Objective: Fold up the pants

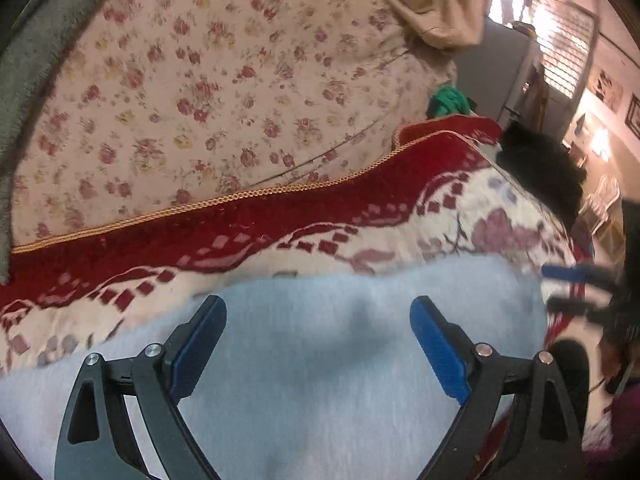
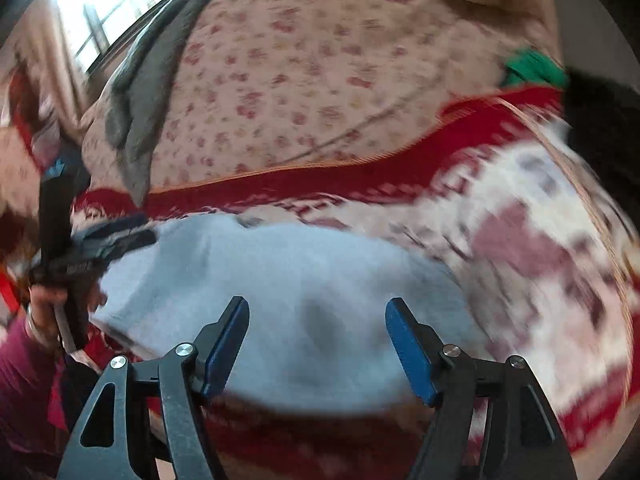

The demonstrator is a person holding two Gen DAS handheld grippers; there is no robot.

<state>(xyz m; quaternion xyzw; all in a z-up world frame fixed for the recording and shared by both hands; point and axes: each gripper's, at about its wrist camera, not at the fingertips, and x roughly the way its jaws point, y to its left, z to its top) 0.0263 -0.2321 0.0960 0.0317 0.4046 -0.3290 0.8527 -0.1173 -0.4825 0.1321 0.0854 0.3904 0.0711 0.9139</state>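
We hover both grippers spread wide and empty over the pale blue pants (image 1: 320,360) lying on the red patterned blanket (image 1: 280,208) of the bed, left gripper (image 1: 318,344) and right gripper (image 2: 318,344) at opposite ends of its sideways length

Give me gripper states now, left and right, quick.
Left gripper: open, over the light blue pants, holding nothing.
Right gripper: open, over the same pants, holding nothing.
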